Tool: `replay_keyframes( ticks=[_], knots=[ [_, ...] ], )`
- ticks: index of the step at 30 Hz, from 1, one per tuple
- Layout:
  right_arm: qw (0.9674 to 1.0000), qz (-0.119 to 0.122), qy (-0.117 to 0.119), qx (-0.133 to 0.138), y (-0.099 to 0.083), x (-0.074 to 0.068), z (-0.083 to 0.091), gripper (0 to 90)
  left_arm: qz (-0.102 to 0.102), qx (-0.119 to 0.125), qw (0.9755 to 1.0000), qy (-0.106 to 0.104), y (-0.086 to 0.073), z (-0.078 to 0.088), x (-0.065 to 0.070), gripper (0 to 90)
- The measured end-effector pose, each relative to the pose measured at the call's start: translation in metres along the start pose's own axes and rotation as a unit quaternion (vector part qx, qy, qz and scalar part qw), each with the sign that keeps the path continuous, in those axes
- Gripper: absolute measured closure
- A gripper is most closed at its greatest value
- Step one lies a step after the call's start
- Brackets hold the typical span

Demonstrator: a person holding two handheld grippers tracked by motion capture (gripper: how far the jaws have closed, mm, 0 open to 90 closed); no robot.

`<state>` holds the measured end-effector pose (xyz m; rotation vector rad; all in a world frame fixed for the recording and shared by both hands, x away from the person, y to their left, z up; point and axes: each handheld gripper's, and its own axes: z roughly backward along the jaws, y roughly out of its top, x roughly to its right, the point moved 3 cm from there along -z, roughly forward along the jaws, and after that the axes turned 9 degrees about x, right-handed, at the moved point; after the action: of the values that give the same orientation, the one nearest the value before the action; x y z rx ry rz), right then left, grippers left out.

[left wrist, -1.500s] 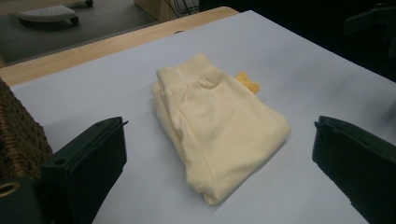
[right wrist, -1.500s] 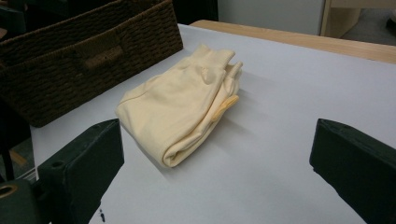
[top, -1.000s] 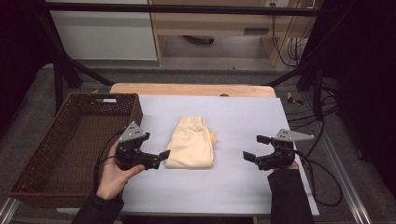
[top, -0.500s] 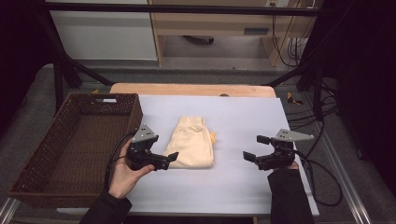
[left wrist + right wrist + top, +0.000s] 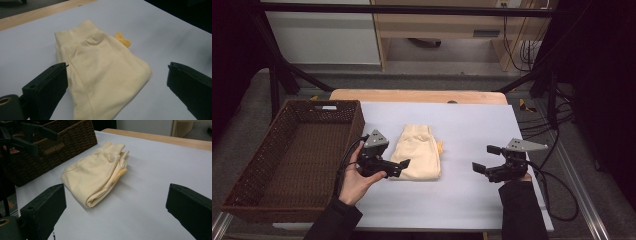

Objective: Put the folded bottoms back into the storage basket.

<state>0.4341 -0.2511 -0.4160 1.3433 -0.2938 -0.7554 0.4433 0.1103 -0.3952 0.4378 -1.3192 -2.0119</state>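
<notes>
I have the folded pale-yellow pants (image 5: 418, 159) lying near the middle of the table (image 5: 472, 200), on its white sheet, with the waistband toward the far edge. A small orange piece (image 5: 123, 39) pokes out from under their right side; I cannot tell what it is. From the right gripper view the fold shows as stacked layers, the inner ones hidden.

My left tool (image 5: 401, 167) sits at the pants' near-left corner, jaws spread wide; from the high view I cannot tell whether a jaw touches the cloth. In the left gripper view both jaws are cut off at the frame's bottom and the pants lie between them (the left jaw hides a strip of the fabric's edge).

My right tool (image 5: 486, 159) is well apart from the pants, over bare sheet to their right, jaws likewise parted and empty. The wicker basket (image 5: 257, 200) stands at the table's left, just beside the left hand (image 5: 354, 181); its near-left corner is cut off from view.
</notes>
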Motion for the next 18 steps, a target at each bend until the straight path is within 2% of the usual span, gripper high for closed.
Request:
replay_keyframes(
  ticks=[6,18],
  knots=[
    [1.0000,0.000,0.000,0.000,0.000,0.000,0.000,3.2,0.002,0.002,1.0000,-0.008,0.000,-0.010,-0.005,2.1],
    [1.0000,0.000,-0.001,0.000,0.000,0.000,0.000,3.3,0.007,-0.017,0.9998,-0.001,-0.006,-0.027,-0.021,2.1]
  ],
)
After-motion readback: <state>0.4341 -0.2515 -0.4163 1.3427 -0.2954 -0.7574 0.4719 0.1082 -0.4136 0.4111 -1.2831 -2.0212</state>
